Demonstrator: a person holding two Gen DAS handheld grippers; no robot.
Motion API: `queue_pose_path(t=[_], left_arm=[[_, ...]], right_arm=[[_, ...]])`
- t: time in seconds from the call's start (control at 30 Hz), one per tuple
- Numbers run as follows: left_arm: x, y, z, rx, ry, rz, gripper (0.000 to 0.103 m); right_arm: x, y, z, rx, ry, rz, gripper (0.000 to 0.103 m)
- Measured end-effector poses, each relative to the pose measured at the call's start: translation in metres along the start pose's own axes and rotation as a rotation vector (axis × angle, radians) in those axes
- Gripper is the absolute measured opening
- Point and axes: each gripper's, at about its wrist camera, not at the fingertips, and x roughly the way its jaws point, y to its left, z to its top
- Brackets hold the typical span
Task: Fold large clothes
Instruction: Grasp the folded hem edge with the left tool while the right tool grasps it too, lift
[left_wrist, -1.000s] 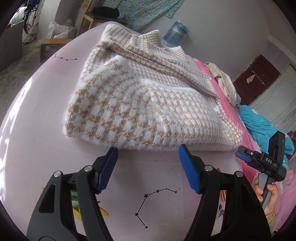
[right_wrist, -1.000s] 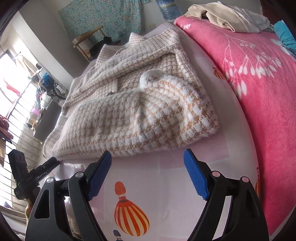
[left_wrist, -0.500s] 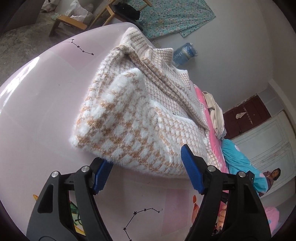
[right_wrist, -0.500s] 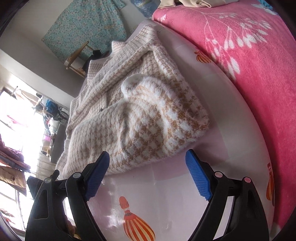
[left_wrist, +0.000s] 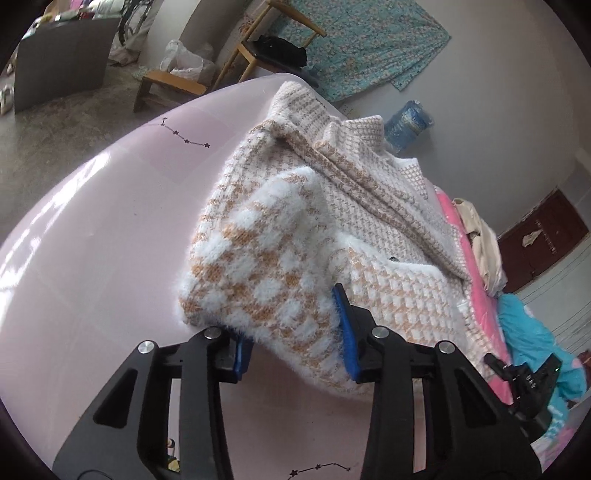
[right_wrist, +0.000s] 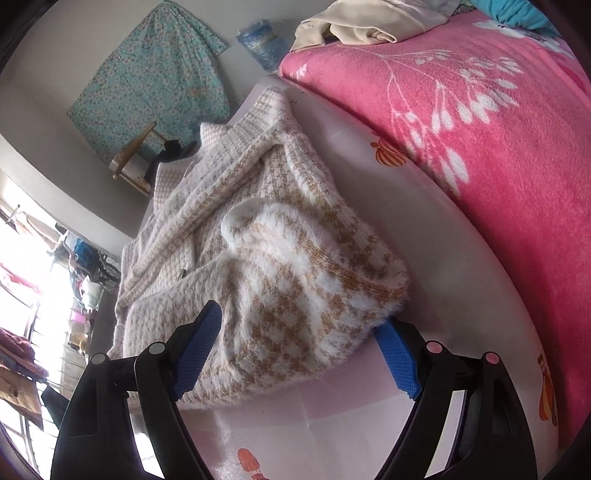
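Sweater (left_wrist: 317, 236): fuzzy houndstooth, folded on the pale pink sheet (left_wrist: 92, 236) — no readable label.
Left gripper (left_wrist: 295, 332): jaws closing around sweater's near-left corner.
Right gripper (right_wrist: 303, 343): jaws wide but closing, straddling sweater's near-right corner.

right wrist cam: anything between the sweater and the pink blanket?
Only bare pale bed sheet, with one small balloon print, separates the houndstooth sweater from the pink blanket in the right wrist view.
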Motion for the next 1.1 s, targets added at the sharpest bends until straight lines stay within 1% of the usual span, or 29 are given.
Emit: queue_pose_path(t=[0.1, 0.2, 0.23, 0.27, 0.3, 0.33, 0.37, 0.4, 0.43, 0.47, 0.53, 0.6, 0.7, 0.8, 0.9, 1.03, 1.1], left_arm=[[0.0, -0.002, -0.002, 0.044, -0.013, 0.025, 0.035], [0.002, -0.004, -0.001, 0.064, -0.015, 0.031, 0.035], [0.002, -0.005, 0.0, 0.067, -0.014, 0.033, 0.035], [0.003, -0.005, 0.001, 0.068, -0.013, 0.034, 0.035], [0.004, -0.006, 0.002, 0.071, -0.014, 0.036, 0.035], [0.004, -0.007, 0.001, 0.075, -0.017, 0.04, 0.035], [0.004, -0.008, 0.0, 0.083, -0.023, 0.046, 0.033], [0.003, -0.01, -0.001, 0.1, -0.032, 0.055, 0.03], [0.003, -0.014, -0.002, 0.125, -0.042, 0.068, 0.026], [0.001, -0.019, -0.003, 0.159, -0.053, 0.084, 0.02], [-0.006, -0.03, -0.005, 0.229, -0.089, 0.112, 0.014], [-0.017, -0.04, -0.006, 0.278, -0.128, 0.125, 0.011], [-0.036, -0.053, -0.004, 0.335, -0.185, 0.127, 0.009], [-0.054, -0.062, 0.003, 0.359, -0.223, 0.099, 0.009], [-0.067, -0.066, 0.009, 0.365, -0.231, 0.075, 0.008], [-0.089, -0.063, 0.01, 0.363, -0.228, 0.035, 0.008], [-0.1, -0.061, 0.005, 0.376, -0.214, 0.031, 0.008]], right_arm=[[-0.003, -0.008, 0.002, 0.023, -0.015, -0.002, 0.075], [0.005, -0.003, 0.008, -0.002, -0.019, -0.023, 0.075], [0.009, -0.001, 0.01, -0.011, -0.026, -0.028, 0.073], [0.013, 0.001, 0.011, -0.019, -0.033, -0.035, 0.066], [0.017, 0.004, 0.013, -0.027, -0.039, -0.044, 0.062], [0.021, 0.006, 0.014, -0.039, -0.047, -0.054, 0.055], [0.024, 0.008, 0.015, -0.054, -0.052, -0.069, 0.05], [0.027, 0.011, 0.016, -0.069, -0.047, -0.081, 0.039], [0.028, 0.012, 0.016, -0.074, -0.041, -0.08, 0.03], [0.028, 0.015, 0.016, -0.085, -0.04, -0.076, 0.024], [0.018, 0.026, 0.014, -0.147, -0.069, -0.097, 0.019], [0.007, 0.039, 0.014, -0.204, -0.102, -0.111, 0.017], [-0.015, 0.054, 0.018, -0.253, -0.156, -0.098, 0.015], [-0.039, 0.067, 0.019, -0.301, -0.215, -0.086, 0.013], [-0.056, 0.074, 0.019, -0.321, -0.239, -0.059, 0.012], [-0.077, 0.074, 0.013, -0.326, -0.236, -0.022, 0.012], [-0.088, 0.073, 0.005, -0.339, -0.223, -0.01, 0.012]])
